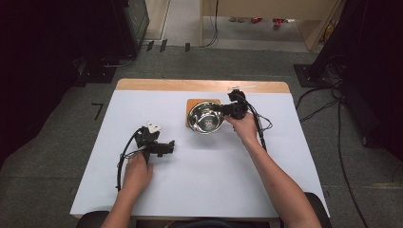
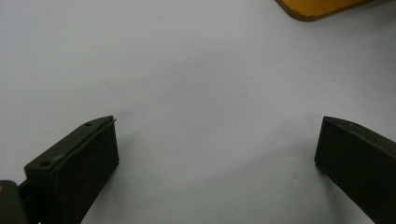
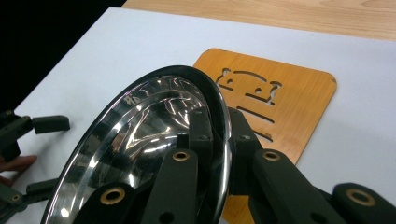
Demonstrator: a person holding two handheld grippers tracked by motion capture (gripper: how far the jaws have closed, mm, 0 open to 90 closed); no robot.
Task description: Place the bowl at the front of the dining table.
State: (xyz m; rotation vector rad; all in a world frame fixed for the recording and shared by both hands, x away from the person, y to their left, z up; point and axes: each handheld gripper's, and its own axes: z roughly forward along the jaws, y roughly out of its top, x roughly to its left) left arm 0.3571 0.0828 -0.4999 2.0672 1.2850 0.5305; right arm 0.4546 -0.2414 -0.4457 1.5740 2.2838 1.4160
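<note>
High view: right claw (image 1: 230,110) grips bowl (image 1: 205,118) rim; mat (image 1: 191,105) mostly hidden.

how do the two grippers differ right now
The right gripper is shut on the rim of the steel bowl, one jaw inside and one outside; the left gripper is open with nothing between its jaws. The right is beside the wooden board; the left is over bare white table. Each is in a hand.
</note>
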